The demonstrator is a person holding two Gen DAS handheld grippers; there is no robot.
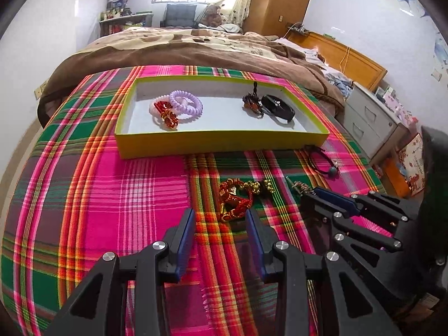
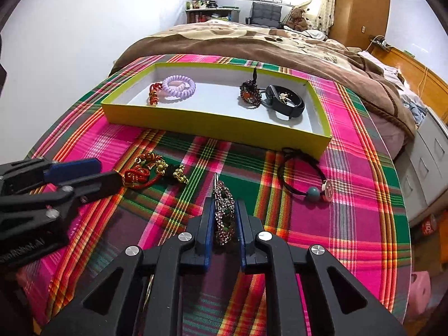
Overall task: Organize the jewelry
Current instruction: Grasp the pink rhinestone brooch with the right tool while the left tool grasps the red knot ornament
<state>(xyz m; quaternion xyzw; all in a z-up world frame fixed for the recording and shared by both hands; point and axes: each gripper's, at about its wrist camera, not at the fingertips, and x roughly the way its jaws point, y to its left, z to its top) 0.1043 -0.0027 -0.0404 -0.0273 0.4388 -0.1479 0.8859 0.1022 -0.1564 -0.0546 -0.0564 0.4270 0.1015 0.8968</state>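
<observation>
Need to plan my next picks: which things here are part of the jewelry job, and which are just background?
Job: tray, rhinestone clip in right gripper, red-gold knot charm by left gripper, black cord bracelet.
Background: bed, teddy bear, drawers.

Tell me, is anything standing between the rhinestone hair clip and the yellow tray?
Nothing visible does. The rhinestone hair clip sits in the right tool; bare plaid cloth leads to the yellow tray, whose middle floor is free.
</observation>
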